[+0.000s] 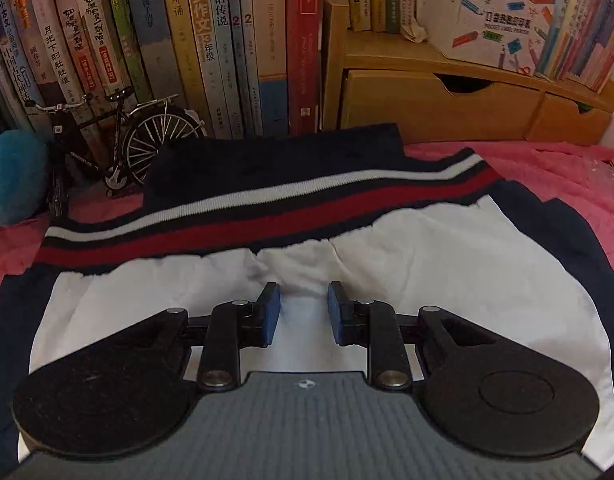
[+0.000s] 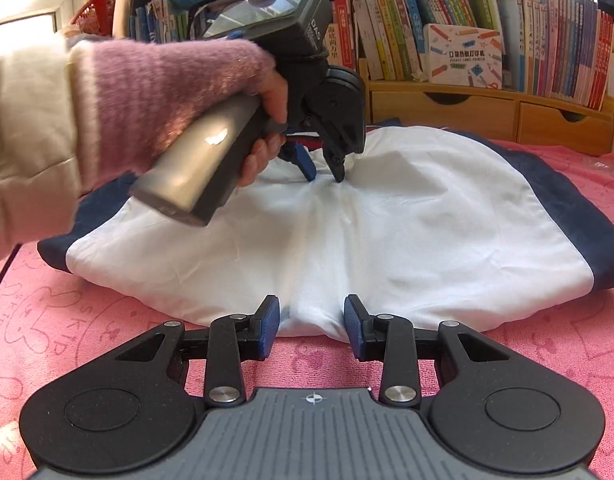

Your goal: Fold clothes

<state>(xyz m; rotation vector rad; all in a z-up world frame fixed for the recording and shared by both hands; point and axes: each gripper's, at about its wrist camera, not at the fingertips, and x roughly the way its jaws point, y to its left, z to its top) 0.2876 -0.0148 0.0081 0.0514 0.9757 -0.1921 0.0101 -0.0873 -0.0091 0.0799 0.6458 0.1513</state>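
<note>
A white garment with navy side panels and a navy, white and red striped band lies spread on a pink cloth that covers the work surface, in front of a wall of books. The left gripper, held in a hand that comes out of a fuzzy pink cuff and a cream sleeve, points steeply down at the middle of the white fabric, where creases gather between its blue-padded fingers; the pads stand narrowly apart with a ridge of cloth between them, and whether they pinch it cannot be told. The right gripper sits low at the near edge of the garment, its fingers part open on either side of a bulge of white fabric. A model bicycle and a wooden drawer unit stand behind.
</note>
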